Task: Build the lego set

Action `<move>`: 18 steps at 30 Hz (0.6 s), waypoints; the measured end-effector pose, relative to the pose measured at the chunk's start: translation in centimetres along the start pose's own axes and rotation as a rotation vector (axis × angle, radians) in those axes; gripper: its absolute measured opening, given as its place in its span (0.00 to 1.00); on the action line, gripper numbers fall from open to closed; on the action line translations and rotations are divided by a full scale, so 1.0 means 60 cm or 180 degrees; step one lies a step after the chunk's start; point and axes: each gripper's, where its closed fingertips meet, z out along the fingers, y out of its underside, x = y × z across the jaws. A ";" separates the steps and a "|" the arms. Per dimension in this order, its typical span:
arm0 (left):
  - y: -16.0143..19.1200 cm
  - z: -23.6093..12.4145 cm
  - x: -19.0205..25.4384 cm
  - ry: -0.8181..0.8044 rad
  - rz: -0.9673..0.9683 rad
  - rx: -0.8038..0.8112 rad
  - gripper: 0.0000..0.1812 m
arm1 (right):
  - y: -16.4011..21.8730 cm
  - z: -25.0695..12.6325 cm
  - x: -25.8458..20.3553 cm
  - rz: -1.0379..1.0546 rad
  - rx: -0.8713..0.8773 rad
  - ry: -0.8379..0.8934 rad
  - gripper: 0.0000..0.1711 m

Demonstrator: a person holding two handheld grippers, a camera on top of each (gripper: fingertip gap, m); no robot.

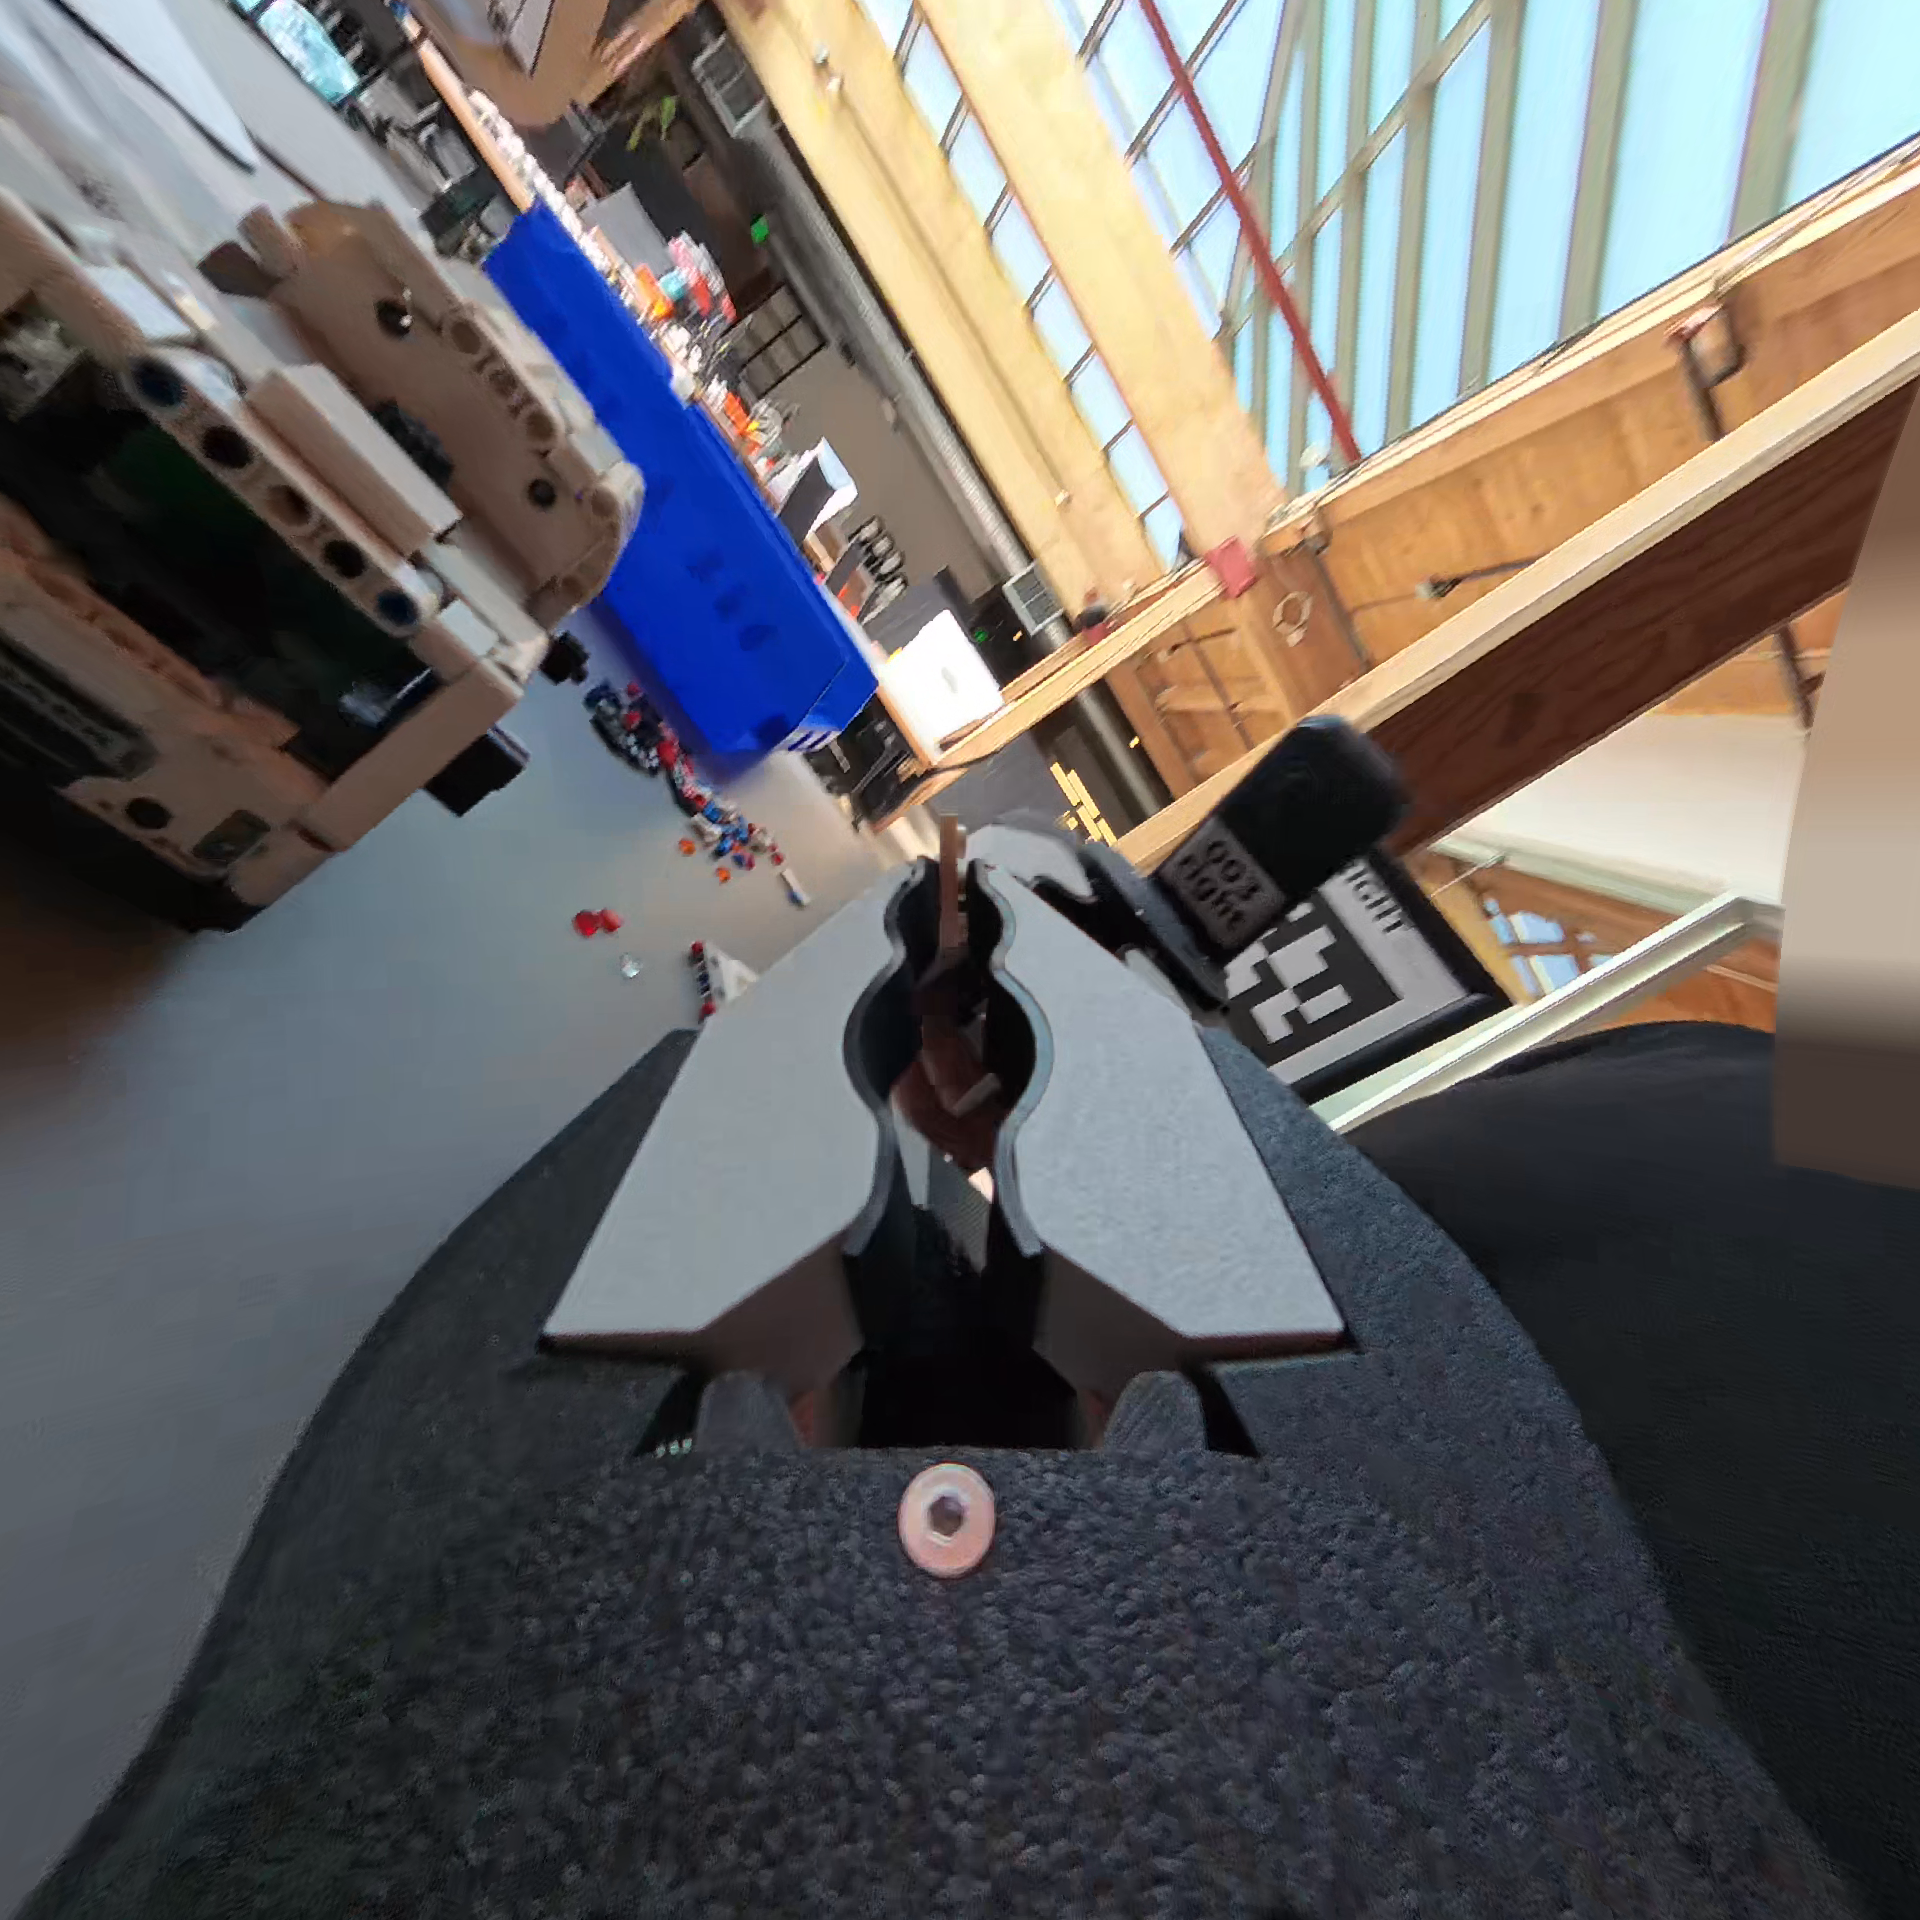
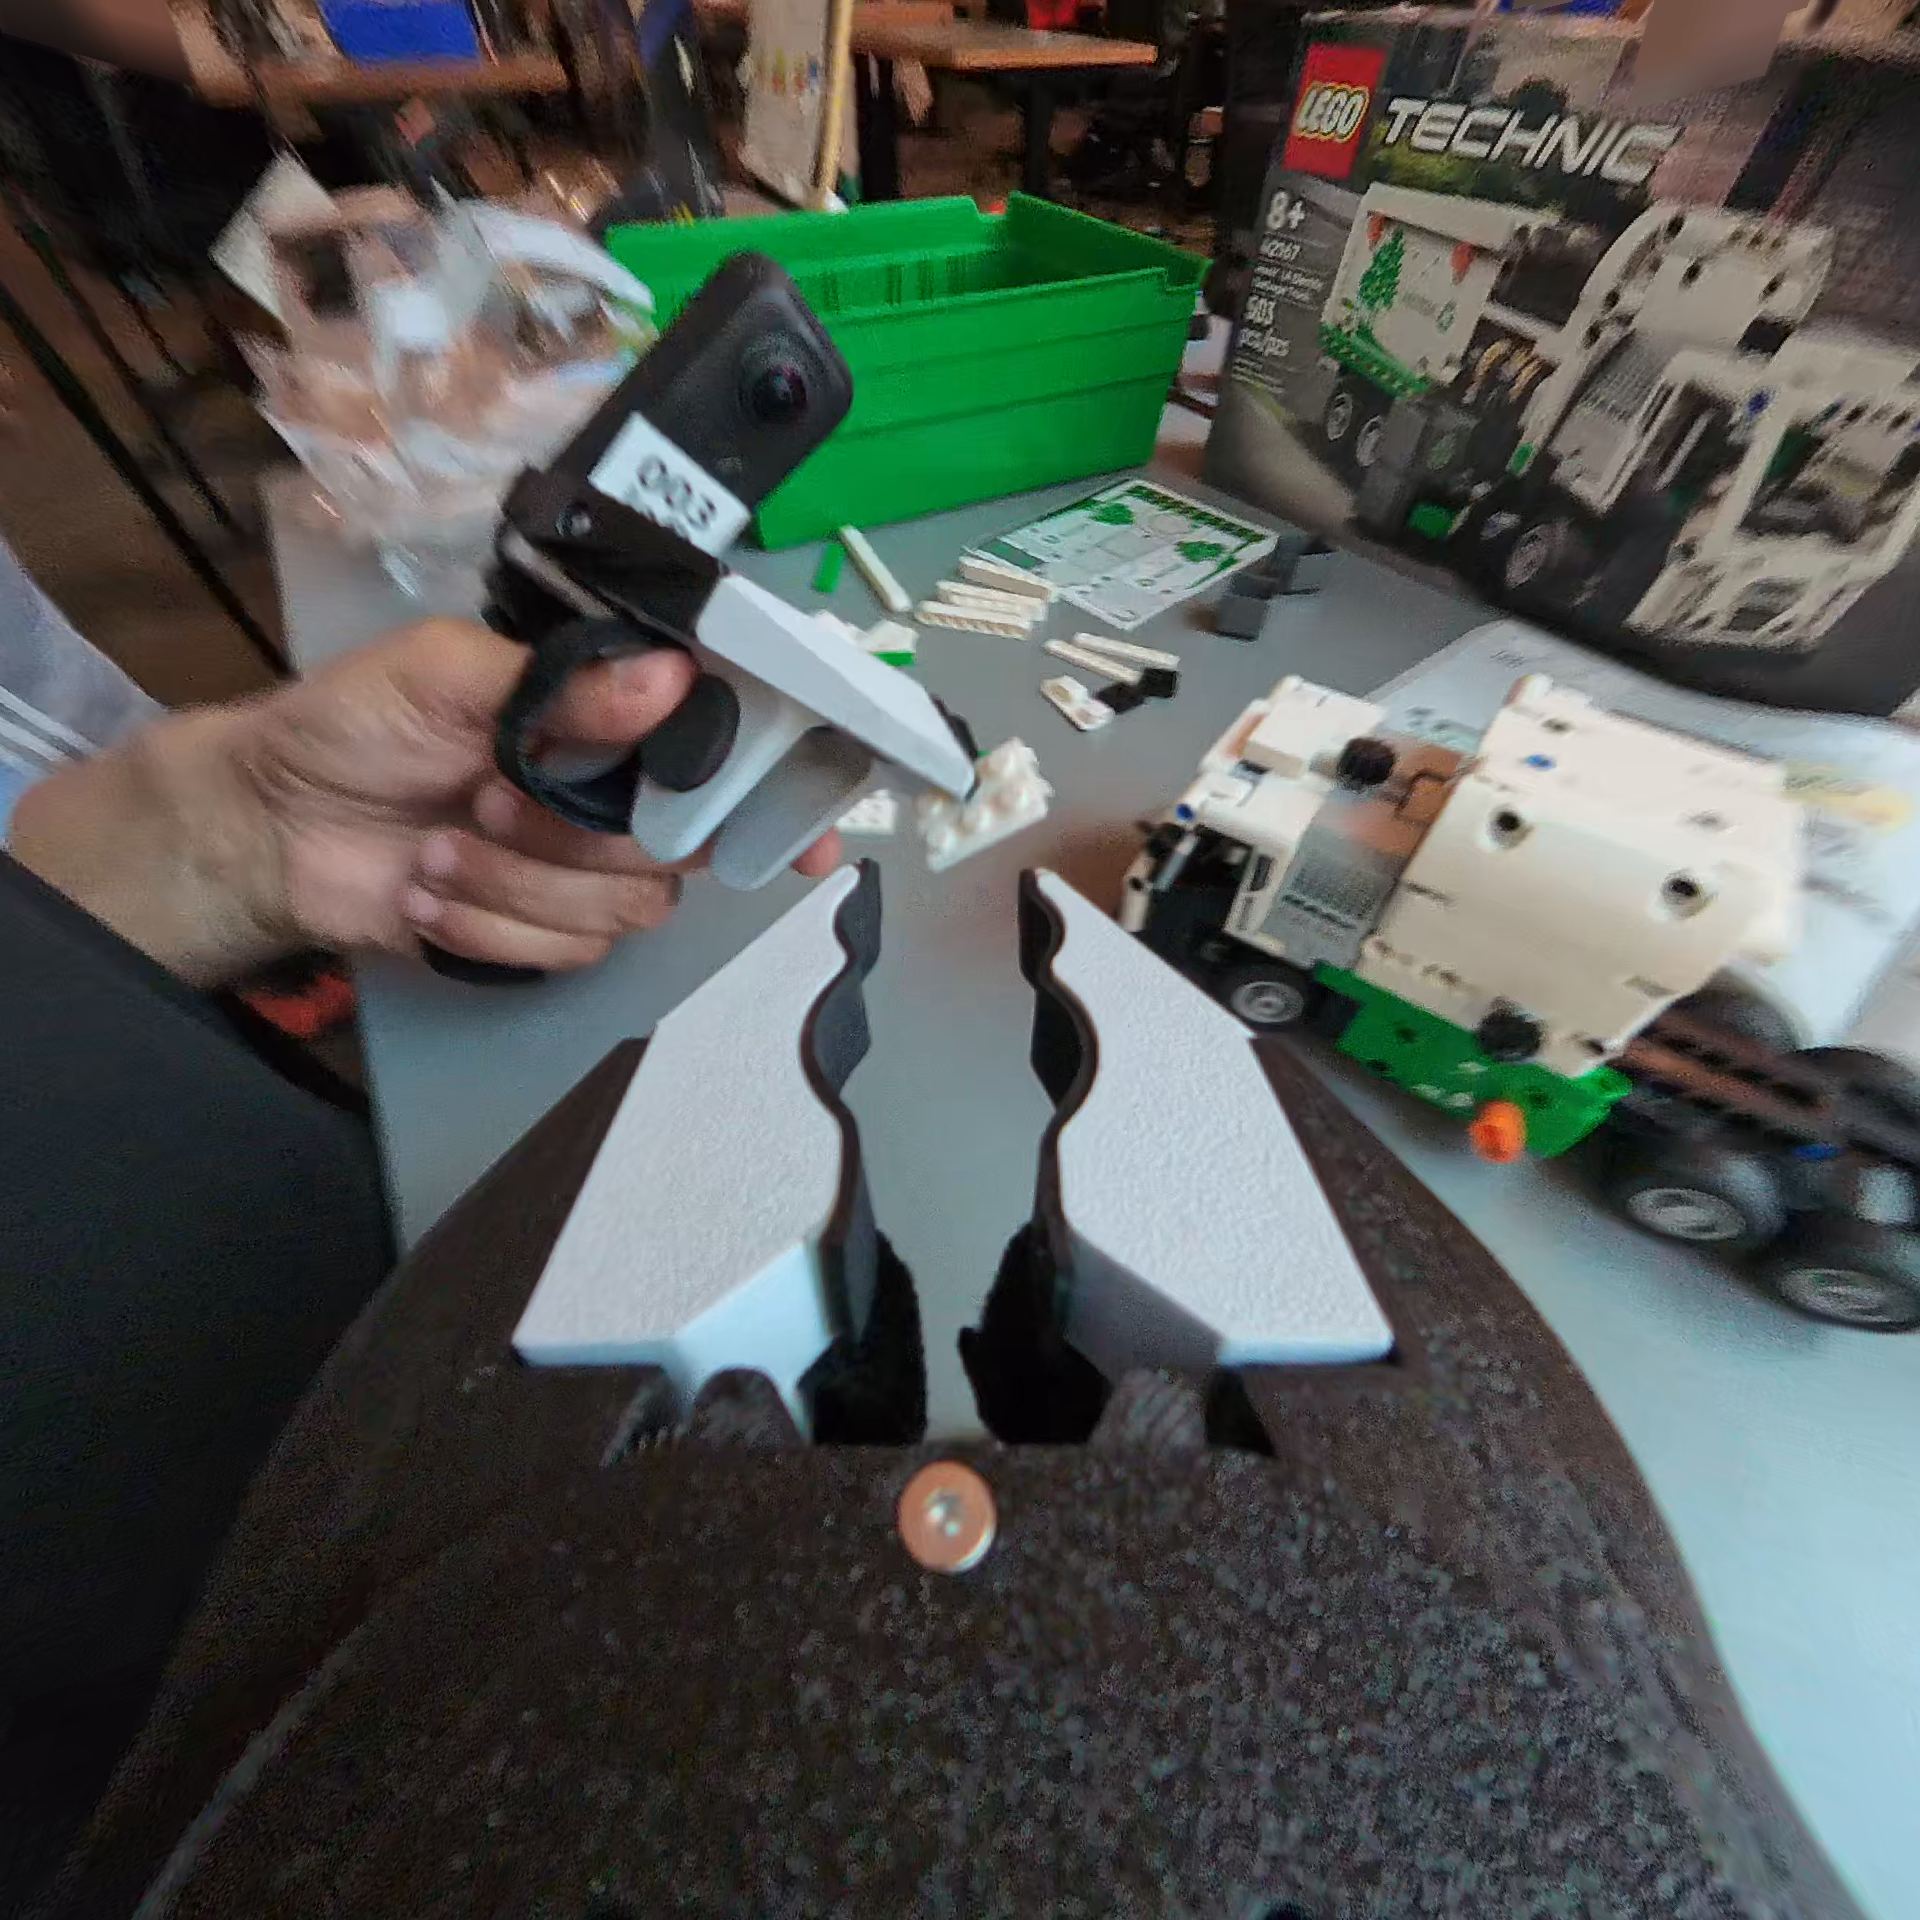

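My left gripper [image 1: 948, 896] is shut on a small white lego assembly [image 1: 950, 844], seen edge-on between its tips. The right wrist view shows the same gripper [image 2: 961, 777] held in a hand, raised above the table, with the white studded assembly [image 2: 992, 805] at its tip. My right gripper [image 2: 948, 885] is open and empty, just below and in front of that assembly. The part-built white and green truck [image 2: 1455, 914] stands on the grey table [image 2: 935, 1091] to the right; it also shows at the left of the left wrist view [image 1: 260, 520].
A green bin [image 2: 987, 343] and the set's box [image 2: 1610, 312] stand at the back. White beams [image 2: 987, 603], a sticker sheet [image 2: 1132, 551] and dark parts [image 2: 1247, 608] lie between. Plastic bags [image 2: 436, 343] are back left. A blue bin [image 1: 707, 582] and small loose parts [image 1: 717, 831] lie beyond the truck.
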 end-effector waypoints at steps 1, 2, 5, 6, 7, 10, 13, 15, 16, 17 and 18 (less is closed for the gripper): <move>-0.009 -0.001 0.010 0.0144 -0.0060 0.0147 0.01 | -0.004 0.000 -0.006 0.0315 0.0081 -0.0161 0.15; -0.015 -0.001 0.018 0.0261 -0.0108 0.0238 0.01 | -0.010 -0.001 -0.013 0.0614 0.0200 -0.0336 0.14; -0.015 0.005 0.033 0.0452 -0.0120 0.0282 0.01 | -0.041 -0.014 -0.027 0.1451 0.0668 -0.0876 0.11; -0.017 0.004 0.037 0.0497 -0.0122 0.0308 0.01 | -0.046 -0.017 -0.027 0.1615 0.0765 -0.0989 0.11; -0.016 0.005 0.038 0.0499 -0.0108 0.0286 0.01 | -0.047 -0.018 -0.023 0.1735 0.0825 -0.1031 0.09; -0.008 0.009 0.043 0.0508 -0.0030 0.0202 0.01 | -0.051 -0.025 -0.013 0.1945 0.1003 -0.1108 0.06; -0.002 0.016 0.050 0.0576 -0.0003 0.0160 0.01 | -0.050 -0.031 -0.014 0.1964 0.0982 -0.1229 0.02; 0.007 0.023 0.053 0.0567 0.0106 0.0018 0.01 | -0.044 -0.039 -0.014 0.1874 0.0825 -0.1317 0.02; 0.015 0.026 0.052 0.0543 0.0210 -0.0133 0.01 | -0.039 -0.046 -0.014 0.1790 0.0684 -0.1398 0.02; 0.025 0.030 0.050 0.0492 0.0339 -0.0324 0.01 | -0.030 -0.052 -0.014 0.1688 0.0481 -0.1470 0.02; 0.036 0.034 0.047 0.0439 0.0499 -0.0539 0.01 | -0.020 -0.058 -0.014 0.1557 0.0248 -0.1546 0.02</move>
